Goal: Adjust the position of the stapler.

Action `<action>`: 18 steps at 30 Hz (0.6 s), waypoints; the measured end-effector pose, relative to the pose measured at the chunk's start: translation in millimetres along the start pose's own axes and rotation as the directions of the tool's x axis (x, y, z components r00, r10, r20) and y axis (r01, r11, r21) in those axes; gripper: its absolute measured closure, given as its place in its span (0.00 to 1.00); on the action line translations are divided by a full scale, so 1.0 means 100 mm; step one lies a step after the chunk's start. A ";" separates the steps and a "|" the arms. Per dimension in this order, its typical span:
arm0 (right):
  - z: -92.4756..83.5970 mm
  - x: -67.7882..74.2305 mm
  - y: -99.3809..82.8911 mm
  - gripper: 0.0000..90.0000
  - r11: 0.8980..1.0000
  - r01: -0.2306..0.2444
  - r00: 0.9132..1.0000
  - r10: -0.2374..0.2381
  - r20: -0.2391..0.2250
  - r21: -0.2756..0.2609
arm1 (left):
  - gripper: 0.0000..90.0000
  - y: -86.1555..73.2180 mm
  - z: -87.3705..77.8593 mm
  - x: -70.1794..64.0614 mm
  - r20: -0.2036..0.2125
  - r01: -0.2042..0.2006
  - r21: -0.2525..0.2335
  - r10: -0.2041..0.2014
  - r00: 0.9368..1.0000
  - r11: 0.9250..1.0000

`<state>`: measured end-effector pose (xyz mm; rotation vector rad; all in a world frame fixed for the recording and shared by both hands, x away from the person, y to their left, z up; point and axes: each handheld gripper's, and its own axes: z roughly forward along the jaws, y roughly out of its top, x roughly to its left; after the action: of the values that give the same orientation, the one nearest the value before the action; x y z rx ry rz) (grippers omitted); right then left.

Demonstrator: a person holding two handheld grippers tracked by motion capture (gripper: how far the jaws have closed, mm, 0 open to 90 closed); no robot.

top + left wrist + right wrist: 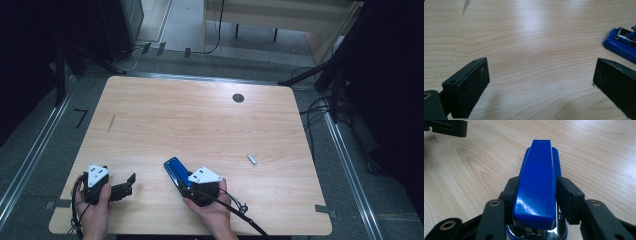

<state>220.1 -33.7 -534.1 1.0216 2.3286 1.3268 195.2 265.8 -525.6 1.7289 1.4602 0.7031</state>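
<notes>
A blue stapler (176, 170) lies on the wooden table (200, 120) near its front edge, pointing away and to the left. My right gripper (183, 182) has a jaw on each side of the stapler's rear half. In the right gripper view both pads (564, 195) press against the sides of the stapler (537, 177), with its chrome hinge end low between the jaws. My left gripper (128, 186) rests low over the table at the front left, pointing right, open with bare wood between its jaws (541, 75). The stapler's front (620, 43) shows at the right edge of that view.
A small silver piece (252, 159) lies to the right of the stapler. A dark round grommet (238, 98) sits near the table's far edge. A black cable (240, 214) trails from the right gripper over the front edge. Dark stands and floor cables surround the table.
</notes>
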 end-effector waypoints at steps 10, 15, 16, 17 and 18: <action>0.08 0.04 0.04 0.73 0.998 0.065 0.997 -0.065 0.044 0.013 | 0.01 0.02 0.03 -0.11 0.058 -0.010 0.004 0.010 0.998 1.000; 0.06 0.03 0.03 0.74 0.997 0.081 0.996 -0.081 0.020 0.015 | 0.01 0.04 0.05 -0.23 0.103 -0.050 0.010 0.048 0.994 0.999; 0.05 0.02 0.02 0.74 0.996 0.088 0.996 -0.088 0.009 0.015 | 0.01 0.04 0.05 -0.29 0.127 -0.072 0.011 0.070 0.989 0.997; 0.05 0.02 0.02 0.74 0.996 0.088 0.996 -0.088 0.009 0.015 | 0.01 0.04 0.05 -0.29 0.127 -0.072 0.011 0.070 0.989 0.997; 0.04 0.01 0.02 0.74 0.996 0.087 0.996 -0.087 -0.001 0.015 | 0.01 0.04 0.06 -0.32 0.137 -0.082 0.011 0.080 0.987 0.997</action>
<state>222.5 -30.1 -534.8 0.9127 2.3587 1.2782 196.1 233.3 -523.7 1.8209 1.3127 0.6037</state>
